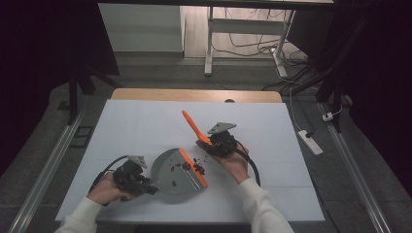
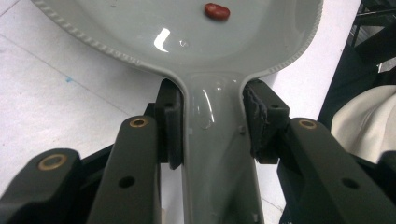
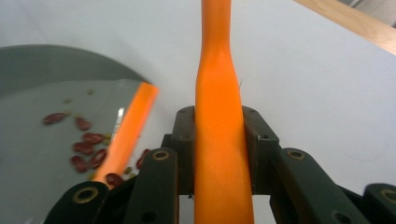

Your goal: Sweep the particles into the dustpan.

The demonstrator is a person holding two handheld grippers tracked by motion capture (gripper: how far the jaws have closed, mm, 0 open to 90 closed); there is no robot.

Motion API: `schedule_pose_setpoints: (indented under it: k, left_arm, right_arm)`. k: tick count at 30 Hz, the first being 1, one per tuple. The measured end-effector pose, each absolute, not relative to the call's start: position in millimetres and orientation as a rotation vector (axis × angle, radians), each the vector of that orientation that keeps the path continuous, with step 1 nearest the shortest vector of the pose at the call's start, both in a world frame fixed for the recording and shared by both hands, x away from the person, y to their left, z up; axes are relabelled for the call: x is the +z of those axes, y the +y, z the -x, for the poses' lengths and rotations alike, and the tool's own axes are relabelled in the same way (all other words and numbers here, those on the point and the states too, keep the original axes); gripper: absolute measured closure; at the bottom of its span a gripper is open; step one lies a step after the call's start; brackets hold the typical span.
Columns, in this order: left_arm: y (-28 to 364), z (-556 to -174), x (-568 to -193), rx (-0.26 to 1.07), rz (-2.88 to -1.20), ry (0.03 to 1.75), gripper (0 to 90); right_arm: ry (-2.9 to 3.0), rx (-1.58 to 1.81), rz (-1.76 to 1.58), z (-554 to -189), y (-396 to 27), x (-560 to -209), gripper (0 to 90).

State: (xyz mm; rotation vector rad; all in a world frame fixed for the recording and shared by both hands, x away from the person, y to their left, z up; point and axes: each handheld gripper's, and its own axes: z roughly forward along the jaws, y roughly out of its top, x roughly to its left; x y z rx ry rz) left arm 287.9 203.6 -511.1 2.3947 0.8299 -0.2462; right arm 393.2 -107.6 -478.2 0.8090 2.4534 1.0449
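A glossy grey dustpan with a bright orange lip is lying at lower centre of the high view on a white tabletop, red beans scattering along that lip. The left gripper is clamping the dustpan's handle. The right gripper is squeezing a smooth orange brush handle, angling it up-left. Dark floor and cables are lying beyond.

We wear white long sleeves down to both wrists. Our left tool and right tool are black, each topped by a grey three-cornered plate and trailing a black cable. Brass-ringed pivots and small round holes mark the black arms.
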Motion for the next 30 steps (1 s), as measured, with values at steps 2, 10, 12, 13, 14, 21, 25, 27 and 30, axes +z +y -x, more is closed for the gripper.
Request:
schedule_pose_setpoints:
  k: [2,10,12,13,14,21,25,27,30]
  left_arm:
    - [203.9,-287.4,-511.6,-0.250,-2.392,0.831,61.2]
    - [204.8,-286.7,-512.2,-0.254,-2.397,0.829,61.3]
    - [204.8,-286.7,-512.4,-0.254,-2.396,0.830,61.3]
    - [204.9,-286.6,-512.4,-0.254,-2.396,0.830,61.3]
    - [204.9,-286.6,-512.4,-0.254,-2.396,0.830,61.3]
    - [204.6,-286.5,-512.9,-0.254,-2.396,0.831,61.3]
    - [204.6,-286.5,-513.0,-0.254,-2.397,0.832,61.3]
    - [204.6,-286.6,-513.1,-0.255,-2.397,0.832,61.4]
    - [204.8,-286.7,-513.4,-0.256,-2.396,0.831,61.4]
  right_arm:
    - [2.425,1.023,-0.831,-395.5,-110.7,-479.2,70.1]
    - [2.463,1.006,-0.855,-398.5,-108.2,-487.9,70.1]
    - [2.472,0.998,-0.836,-395.4,-104.3,-488.2,70.0]
    - [2.477,0.994,-0.828,-394.0,-102.7,-488.2,70.0]
    - [2.481,0.998,-0.826,-393.2,-102.2,-488.3,70.0]
    - [2.517,1.020,-0.801,-381.4,-92.9,-488.6,69.9]
    - [2.522,1.013,-0.762,-374.7,-85.3,-489.3,69.9]
    - [2.541,1.044,-0.771,-371.4,-82.0,-489.5,69.9]
    - [2.540,1.035,-0.763,-368.8,-79.4,-489.7,69.9]
